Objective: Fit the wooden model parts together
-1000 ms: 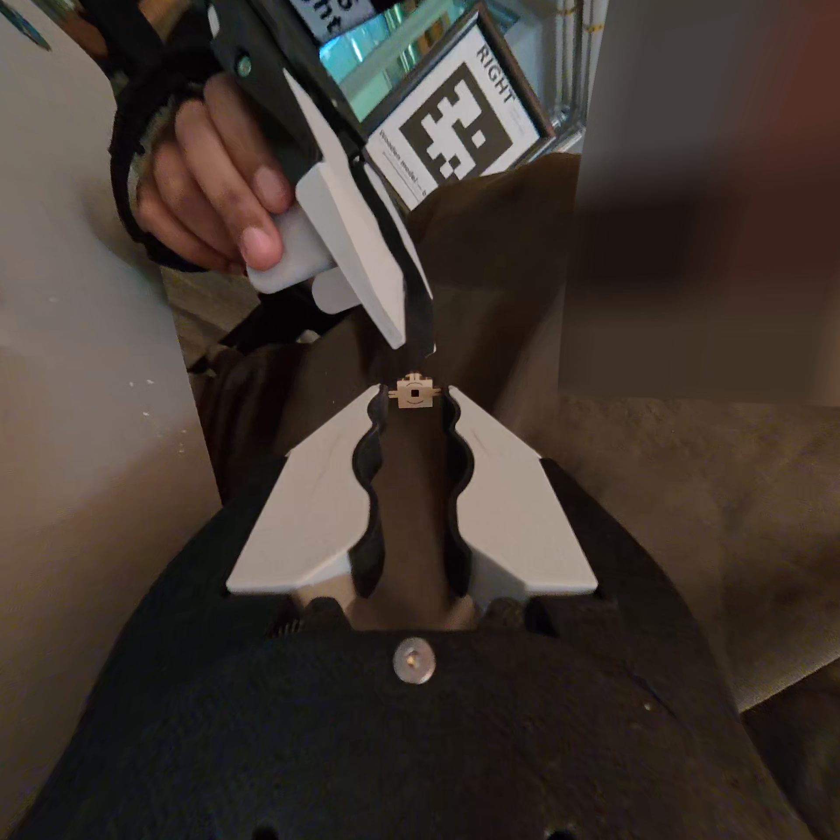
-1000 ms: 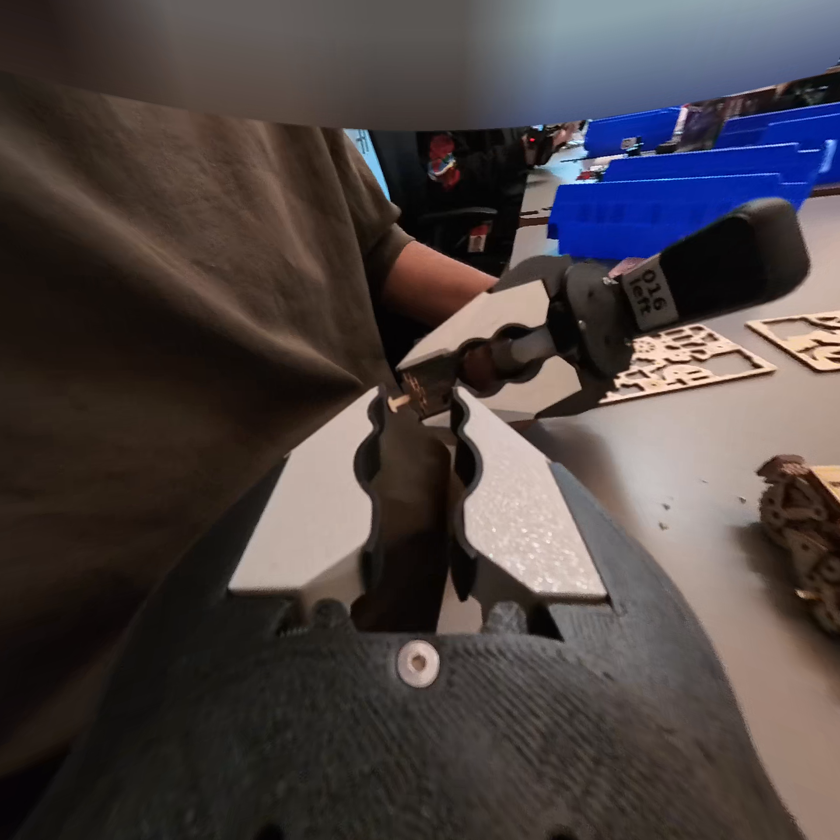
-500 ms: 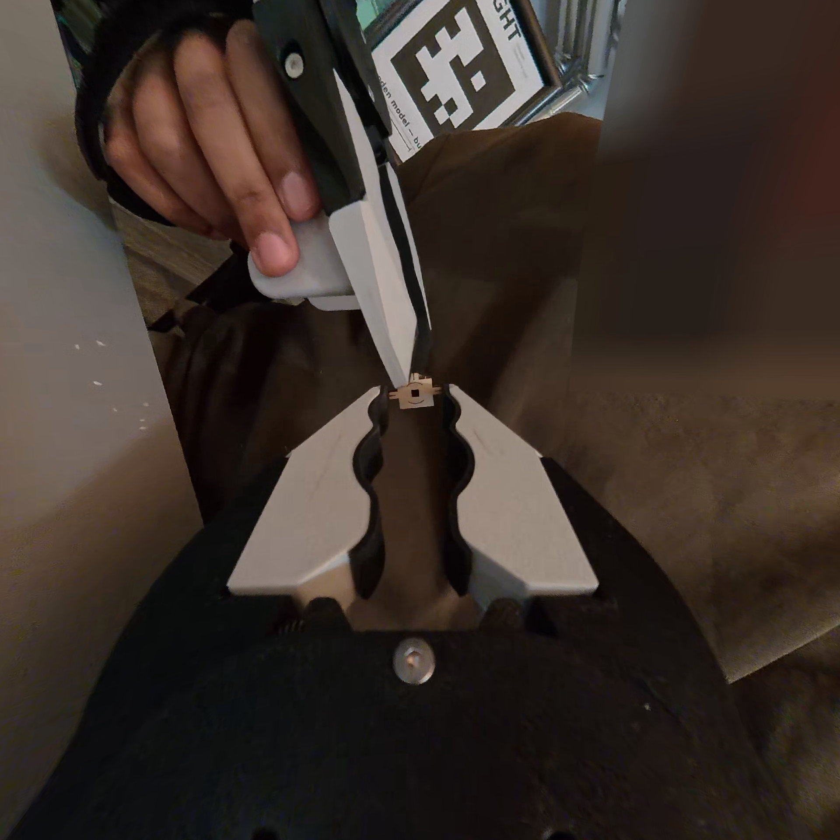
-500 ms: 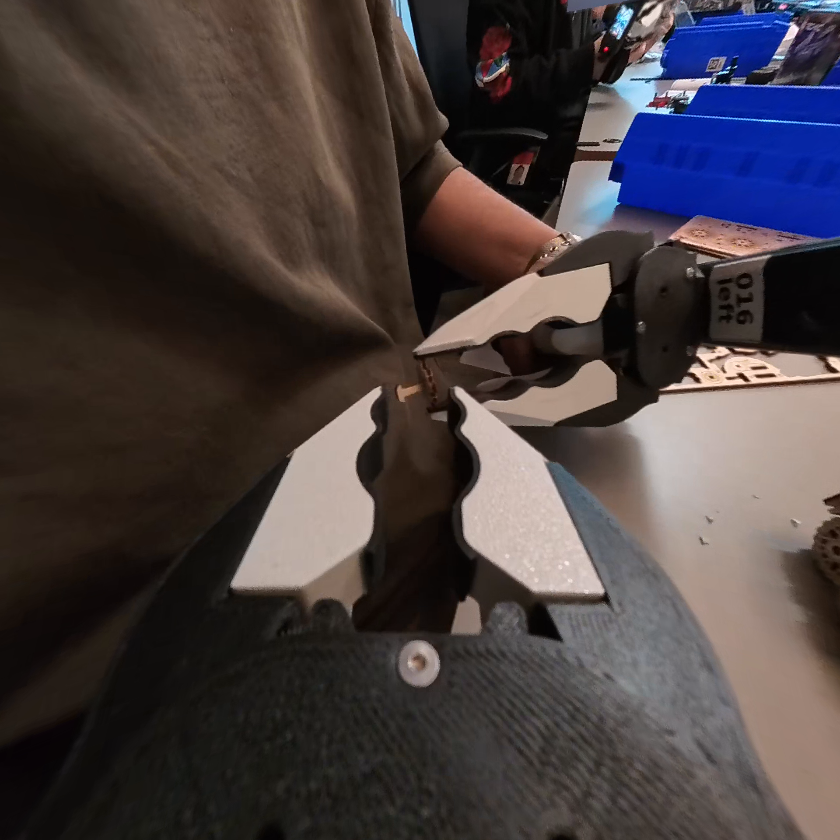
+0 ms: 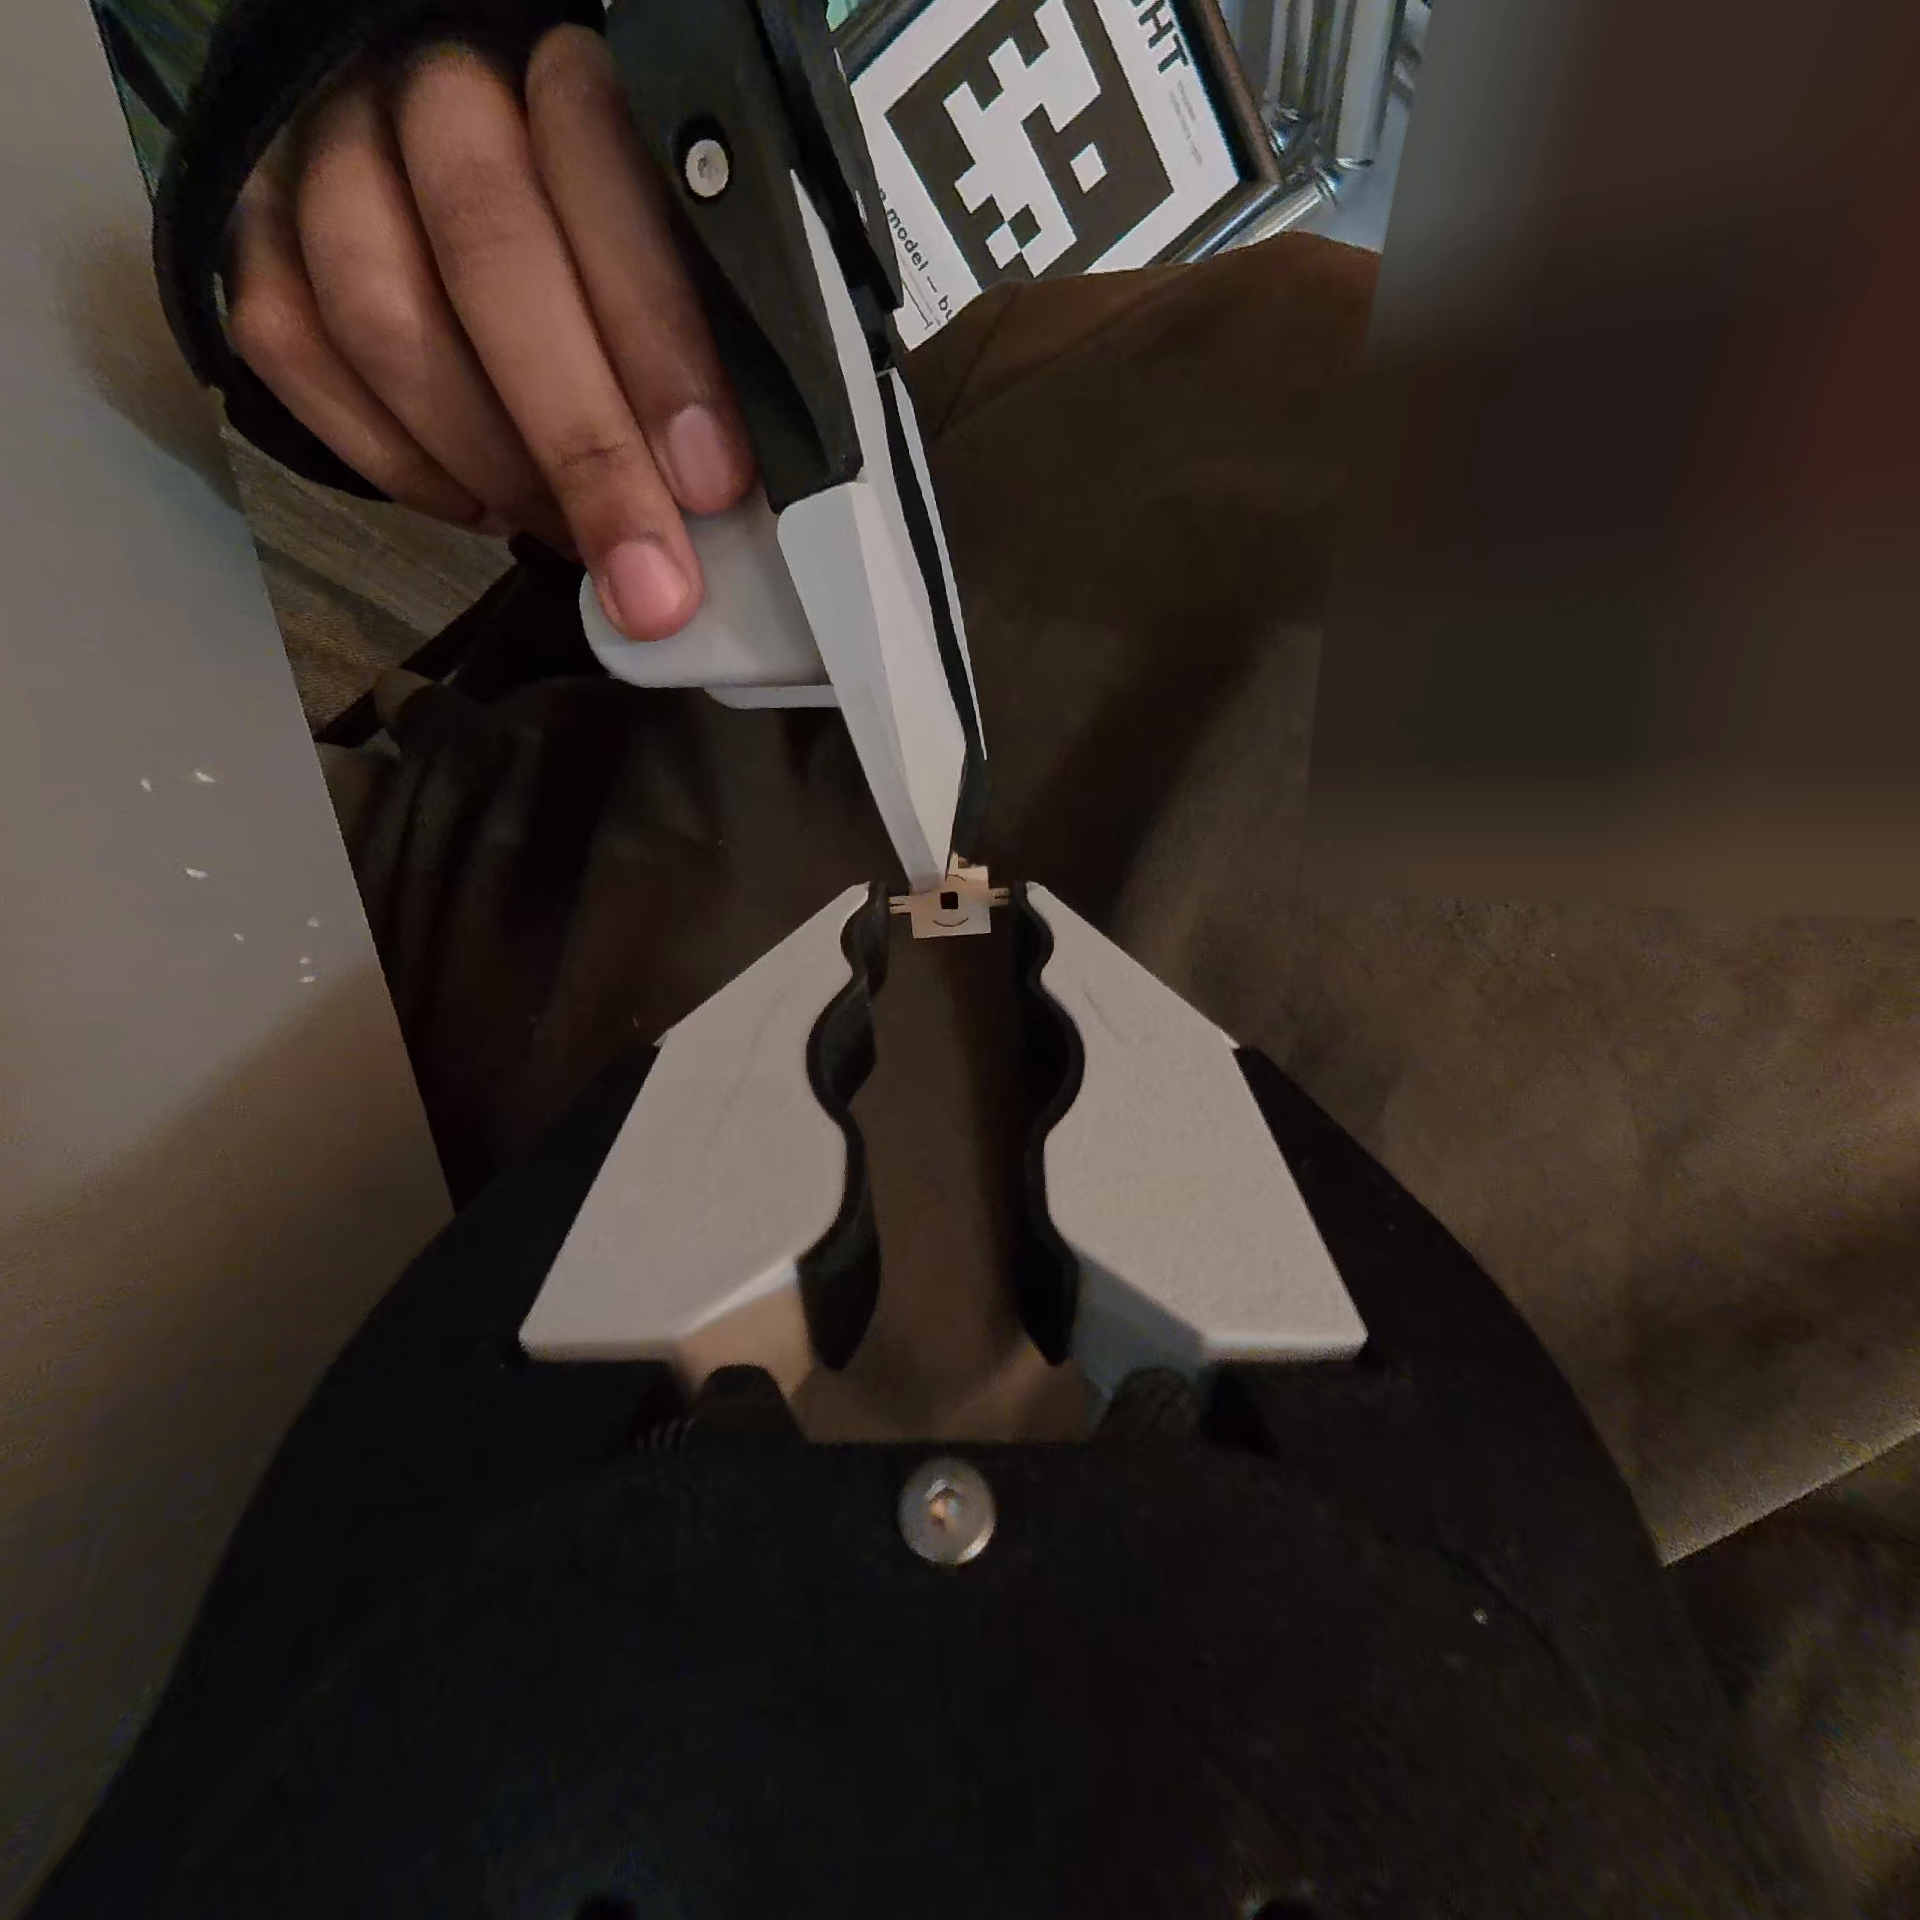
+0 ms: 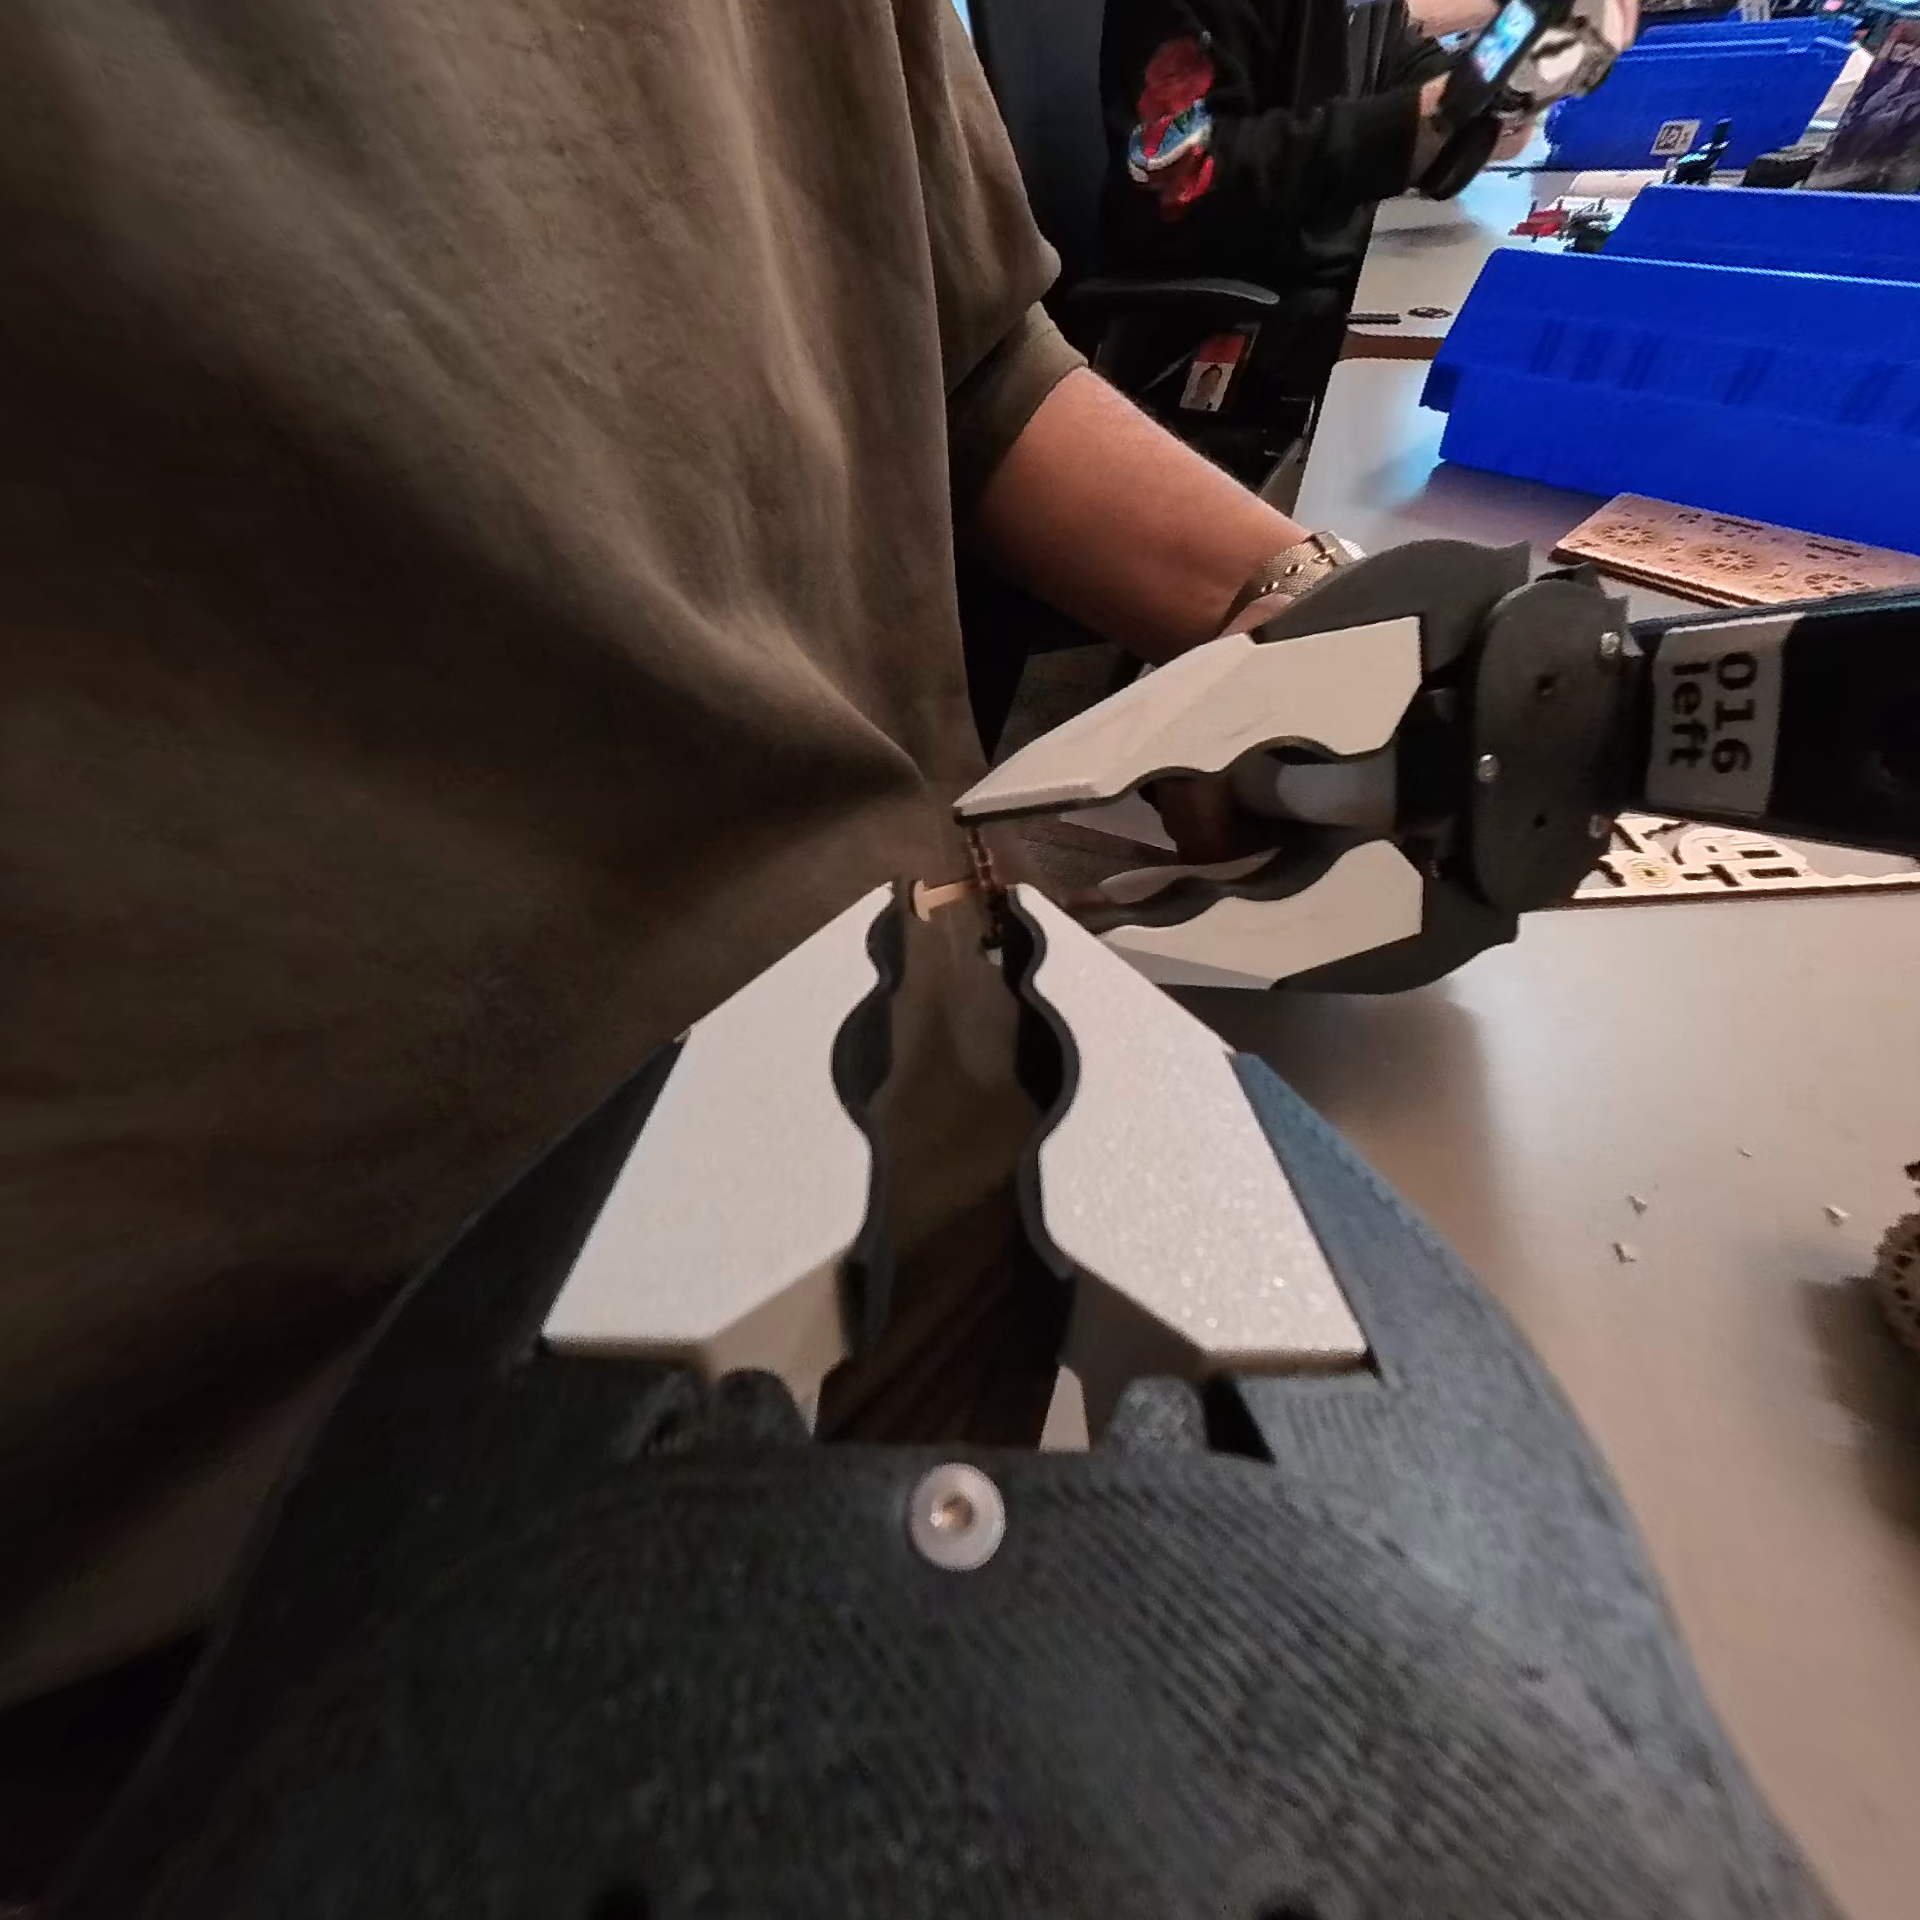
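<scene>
Wooden and very small, the flat square part sits clamped by its side tabs between the tips of our left gripper, whose jaws stand only a little apart around it. Just above this part our right gripper comes down, its jaws pinched on a thin wooden peg held crosswise at the tips. We judge the peg must enter the dark square hole of the part. If the peg meets the hole tilted, it may jam or snap. If we press too hard, the part may slip from its grip and fall near the table, behind it.
</scene>
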Demonstrator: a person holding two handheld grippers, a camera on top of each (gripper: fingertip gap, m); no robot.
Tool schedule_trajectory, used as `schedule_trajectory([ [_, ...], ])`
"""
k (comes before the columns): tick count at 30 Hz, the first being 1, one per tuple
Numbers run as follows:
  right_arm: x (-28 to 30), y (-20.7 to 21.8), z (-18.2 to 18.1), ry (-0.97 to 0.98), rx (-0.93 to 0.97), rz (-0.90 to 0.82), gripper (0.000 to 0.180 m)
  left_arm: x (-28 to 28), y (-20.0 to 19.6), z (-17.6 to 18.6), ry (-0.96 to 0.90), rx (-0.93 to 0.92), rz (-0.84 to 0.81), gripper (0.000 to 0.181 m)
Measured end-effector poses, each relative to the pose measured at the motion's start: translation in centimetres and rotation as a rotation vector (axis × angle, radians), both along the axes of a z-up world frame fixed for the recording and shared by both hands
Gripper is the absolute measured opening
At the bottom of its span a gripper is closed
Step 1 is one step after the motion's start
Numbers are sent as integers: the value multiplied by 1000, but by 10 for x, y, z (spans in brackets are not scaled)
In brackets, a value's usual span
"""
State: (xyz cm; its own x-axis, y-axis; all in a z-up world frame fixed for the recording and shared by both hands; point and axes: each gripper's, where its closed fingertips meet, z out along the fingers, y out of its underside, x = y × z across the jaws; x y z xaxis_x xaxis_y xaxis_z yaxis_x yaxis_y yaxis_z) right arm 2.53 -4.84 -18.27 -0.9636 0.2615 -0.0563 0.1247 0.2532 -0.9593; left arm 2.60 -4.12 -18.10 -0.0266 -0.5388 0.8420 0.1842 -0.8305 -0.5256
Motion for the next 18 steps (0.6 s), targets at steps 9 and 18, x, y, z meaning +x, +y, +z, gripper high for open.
schedule_trajectory([
  [9, -6, 4, 2, 20, 10, -46, 16, -7, 11, 1, -25, -25, 64, 20],
  [18, -26, 26, 8, 43, -27, -187, 28, -22, 20, 8, -76, -31, 143, 20],
])
